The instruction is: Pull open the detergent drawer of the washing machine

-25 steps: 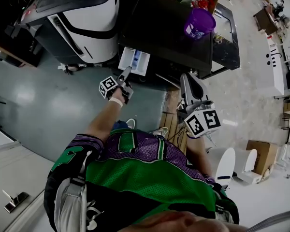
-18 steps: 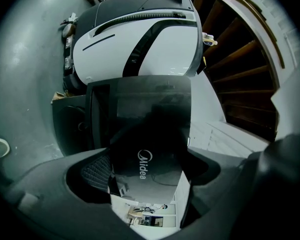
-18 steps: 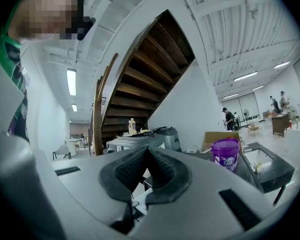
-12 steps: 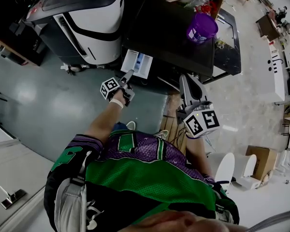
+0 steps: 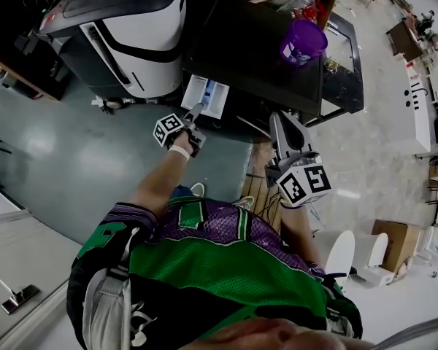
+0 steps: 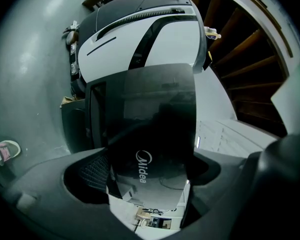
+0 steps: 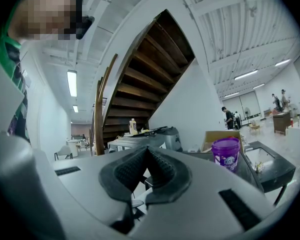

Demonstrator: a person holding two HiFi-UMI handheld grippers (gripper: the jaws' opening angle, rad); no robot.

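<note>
two grippers hang at the front of the washing machine (image 5: 255,42). the left gripper (image 5: 194,115) is clamped on the dark front panel of the detergent drawer (image 5: 204,93), which juts out from the washing machine's front. the right gripper (image 5: 283,122), jaws pressed together on nothing, points at the washing machine's front.

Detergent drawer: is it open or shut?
Open: the detergent drawer juts out of the washing machine, white compartments showing, front between the left gripper fingers.
</note>
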